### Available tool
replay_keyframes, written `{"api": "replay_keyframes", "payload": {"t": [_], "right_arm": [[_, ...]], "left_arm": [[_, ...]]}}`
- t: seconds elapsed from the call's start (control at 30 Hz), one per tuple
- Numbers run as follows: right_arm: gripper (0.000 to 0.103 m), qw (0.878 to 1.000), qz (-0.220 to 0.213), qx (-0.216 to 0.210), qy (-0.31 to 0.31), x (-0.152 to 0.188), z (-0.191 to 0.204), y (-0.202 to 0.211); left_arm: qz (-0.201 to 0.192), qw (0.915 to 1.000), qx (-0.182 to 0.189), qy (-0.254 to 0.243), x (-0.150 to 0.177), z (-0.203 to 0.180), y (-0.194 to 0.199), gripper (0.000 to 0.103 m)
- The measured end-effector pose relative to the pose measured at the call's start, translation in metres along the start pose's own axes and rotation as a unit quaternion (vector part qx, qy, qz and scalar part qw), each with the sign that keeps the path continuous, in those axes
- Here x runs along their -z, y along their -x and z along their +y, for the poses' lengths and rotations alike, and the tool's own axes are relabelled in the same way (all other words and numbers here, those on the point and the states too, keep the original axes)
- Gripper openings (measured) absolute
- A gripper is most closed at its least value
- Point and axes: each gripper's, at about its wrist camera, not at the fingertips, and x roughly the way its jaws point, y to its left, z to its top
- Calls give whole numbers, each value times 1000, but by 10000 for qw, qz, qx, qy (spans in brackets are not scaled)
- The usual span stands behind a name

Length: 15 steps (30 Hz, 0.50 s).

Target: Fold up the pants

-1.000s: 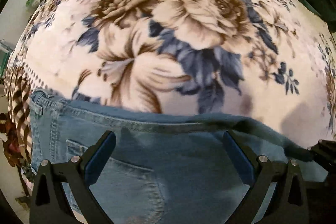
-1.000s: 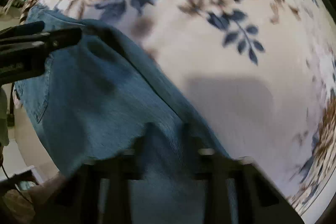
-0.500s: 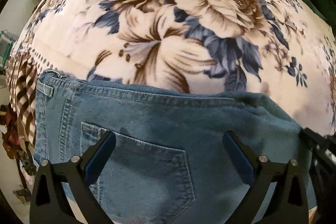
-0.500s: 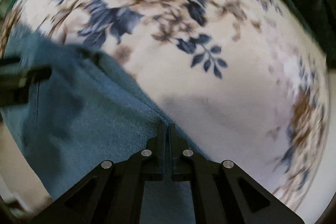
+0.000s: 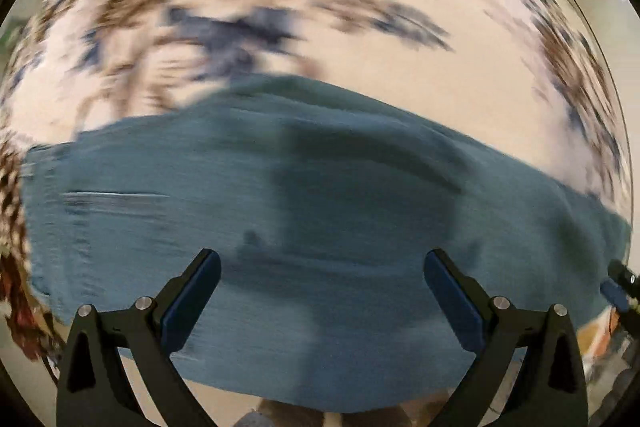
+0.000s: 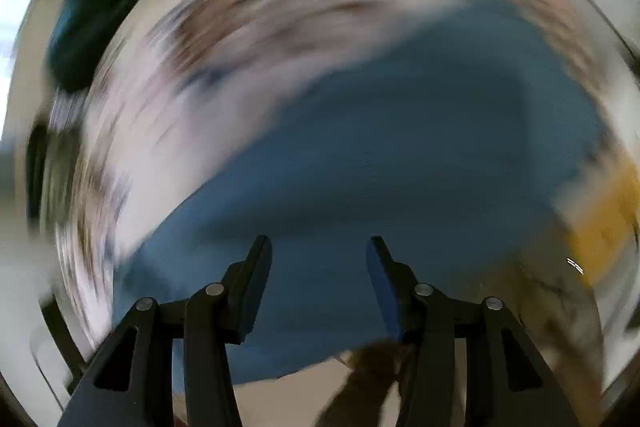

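Observation:
The blue denim pants [image 5: 320,195] lie folded on the floral blanket [image 5: 460,75], near its front edge. Both views are blurred by motion. My left gripper [image 5: 320,259] is open wide and empty, hovering over the near part of the pants. My right gripper [image 6: 318,247] is open and empty above the pants [image 6: 400,147], which fill the middle of its view. The tip of the right gripper shows at the right edge of the left wrist view [image 5: 620,283].
The floral blanket [image 6: 240,39] covers the surface beyond the pants. A dark green cloth [image 6: 80,39] lies at the upper left of the right wrist view. Something orange [image 6: 604,223] is blurred at the right edge. Pale floor shows below the blanket's front edge.
My right gripper was shut on the pants' fabric half a second ago; now it is open and swinging. The left gripper stays open and has shifted, blurring its view.

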Motion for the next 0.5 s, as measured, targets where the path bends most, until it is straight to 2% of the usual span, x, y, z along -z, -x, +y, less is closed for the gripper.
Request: {"api": "replay_keyframes", "payload": {"t": [0.07, 0.13, 0.17, 0.23, 0.3, 0.33, 0.37, 0.5], "right_arm": [[52, 9973, -216, -89, -694, -18, -60, 4], [49, 9919, -547, -255, -1117, -32, -101, 8], [45, 9889, -741, -320, -1249, -37, -116, 10], [40, 9866, -752, -343, -1409, -50, -137, 5], [24, 9856, -755, -399, -1461, -55, -142, -1], [9, 9863, -745, -340, -1431, -57, -144, -4], [5, 9868, -780, -319, -1385, -57, -145, -5], [3, 9877, -1274, -203, -882, -57, -131, 23]], "left_arm": [[75, 9997, 135, -199, 5, -33, -9, 103], [140, 9989, 251, -370, 9, -65, -20, 103], [189, 9985, 278, -432, 10, -79, -26, 103], [338, 9979, 195, -521, 12, -103, -41, 103], [410, 9972, -27, -620, 13, -120, -54, 103], [412, 9971, -87, -628, 14, -124, -56, 103], [402, 9972, -127, -623, 14, -127, -59, 103], [488, 9971, -187, -561, 16, -139, -64, 103]]}}
